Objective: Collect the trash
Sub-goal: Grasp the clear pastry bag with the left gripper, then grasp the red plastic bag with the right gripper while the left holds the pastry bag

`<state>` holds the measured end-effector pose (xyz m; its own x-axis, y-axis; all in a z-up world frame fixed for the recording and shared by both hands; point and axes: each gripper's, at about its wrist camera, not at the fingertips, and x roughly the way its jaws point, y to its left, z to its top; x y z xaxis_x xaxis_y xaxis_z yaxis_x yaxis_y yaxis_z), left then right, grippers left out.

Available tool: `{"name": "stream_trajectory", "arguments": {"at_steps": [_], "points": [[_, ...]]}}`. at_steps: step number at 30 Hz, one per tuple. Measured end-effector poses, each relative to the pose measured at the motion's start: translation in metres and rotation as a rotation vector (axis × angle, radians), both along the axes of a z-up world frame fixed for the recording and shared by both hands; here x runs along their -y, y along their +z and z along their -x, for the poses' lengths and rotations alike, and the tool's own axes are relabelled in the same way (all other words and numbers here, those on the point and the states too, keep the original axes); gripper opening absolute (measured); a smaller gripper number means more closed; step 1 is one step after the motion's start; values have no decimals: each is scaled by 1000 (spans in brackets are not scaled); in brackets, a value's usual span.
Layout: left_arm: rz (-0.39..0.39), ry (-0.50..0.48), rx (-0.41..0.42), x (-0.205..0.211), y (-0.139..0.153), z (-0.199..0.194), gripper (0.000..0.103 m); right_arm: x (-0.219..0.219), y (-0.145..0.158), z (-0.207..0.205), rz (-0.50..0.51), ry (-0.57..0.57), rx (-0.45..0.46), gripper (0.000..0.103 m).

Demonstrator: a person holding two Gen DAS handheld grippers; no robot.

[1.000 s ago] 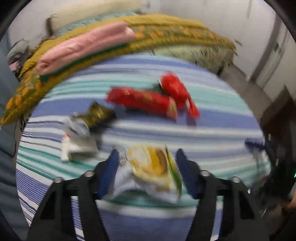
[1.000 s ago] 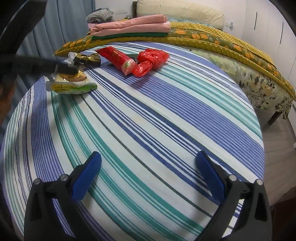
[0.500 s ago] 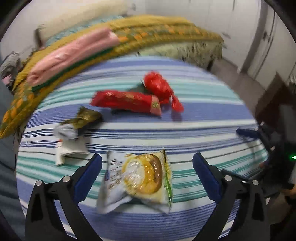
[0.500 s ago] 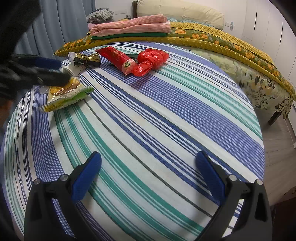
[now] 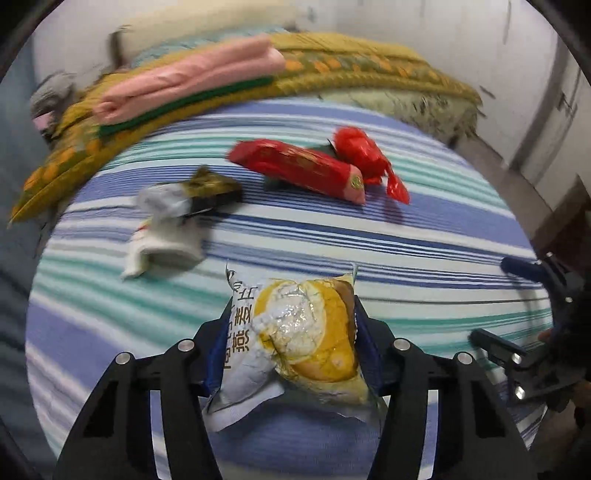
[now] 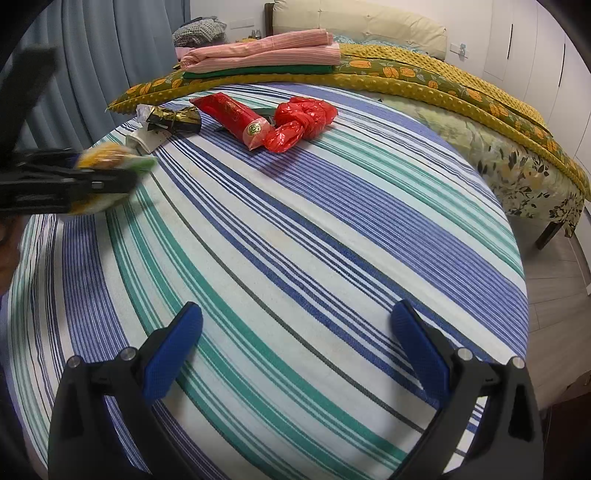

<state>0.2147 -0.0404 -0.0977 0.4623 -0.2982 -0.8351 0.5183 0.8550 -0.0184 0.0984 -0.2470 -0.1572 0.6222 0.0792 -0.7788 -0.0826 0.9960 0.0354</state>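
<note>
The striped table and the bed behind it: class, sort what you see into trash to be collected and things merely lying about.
Trash to collect:
- yellow snack packet, gripped by the left gripper, whose jaws have just closed on it
- long red wrapper
- crumpled red bag
- dark gold wrapper
- white crumpled paper

Just lying about:
- folded pink cloth
- green cloth
- yellow blanket
- pillow

Two close downward views, shared striped tablecloth

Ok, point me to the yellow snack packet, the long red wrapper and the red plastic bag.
yellow snack packet [image 5: 306,332], left wrist view, its crinkled front.
long red wrapper [image 6: 231,112], right wrist view, mid-body.
red plastic bag [image 6: 306,114], right wrist view, its bunched top.
</note>
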Motion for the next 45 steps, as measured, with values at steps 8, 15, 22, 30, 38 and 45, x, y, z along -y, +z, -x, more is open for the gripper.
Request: {"name": "stream_trajectory", "arguments": {"at_steps": [8,15,22,30,38,45], "points": [[16,165,64,-41,-3,37,65,1,0,0,0,0,0,98],[2,195,39,-46,-26,36,89,0,0,1,-5,1,1,98],[-21,214,32,-47,-34,35,97,2,1,0,-20,10,-1,98],[-22,214,30,-48,-35,34,98,38,35,-73,-188,-91,19,98],[-17,216,28,-48,-36,33,99,28,45,-169,-267,-172,-46,75],[-16,216,27,-49,-37,32,99,29,31,-180,-248,-173,-73,45]]}}
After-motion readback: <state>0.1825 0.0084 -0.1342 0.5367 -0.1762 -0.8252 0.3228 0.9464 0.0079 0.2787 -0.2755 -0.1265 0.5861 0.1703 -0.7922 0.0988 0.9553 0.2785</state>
